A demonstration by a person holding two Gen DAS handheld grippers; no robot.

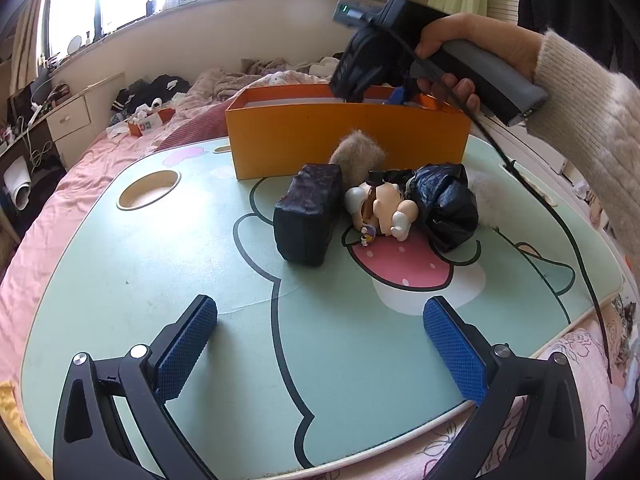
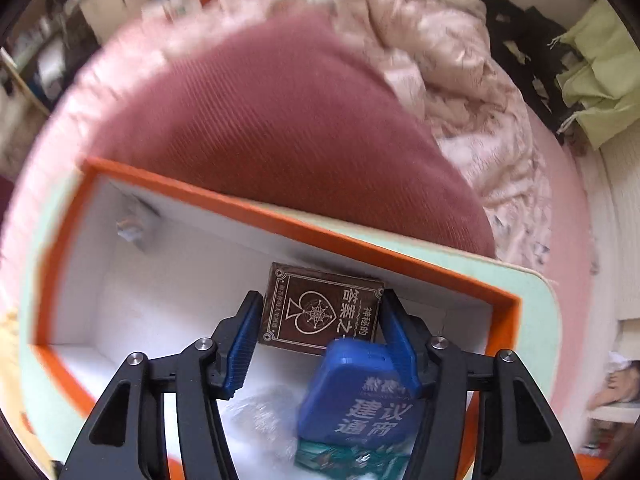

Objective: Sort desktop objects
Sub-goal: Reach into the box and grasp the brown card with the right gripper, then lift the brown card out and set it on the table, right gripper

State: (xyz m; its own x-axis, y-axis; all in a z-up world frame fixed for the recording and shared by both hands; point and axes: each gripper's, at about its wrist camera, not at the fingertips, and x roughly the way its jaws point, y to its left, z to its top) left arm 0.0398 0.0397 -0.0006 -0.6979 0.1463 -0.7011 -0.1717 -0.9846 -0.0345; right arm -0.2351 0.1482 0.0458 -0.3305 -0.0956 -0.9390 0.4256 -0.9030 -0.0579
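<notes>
- Left wrist view: my left tongs hang spread over the worktop, nothing between them.
- Right tongs reach into the orange box, blue case against the right pad, left pad clear of it.

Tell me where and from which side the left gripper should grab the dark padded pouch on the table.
Grip the dark pouch across its two long flat sides, coming from above and the near end. It stands on edge, narrow face toward the open left gripper; its left side is clear, the doll crowds the right.

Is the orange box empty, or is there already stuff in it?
Not empty. The orange box holds a brown card box, and a blue case sits between the right gripper's fingers.
</notes>
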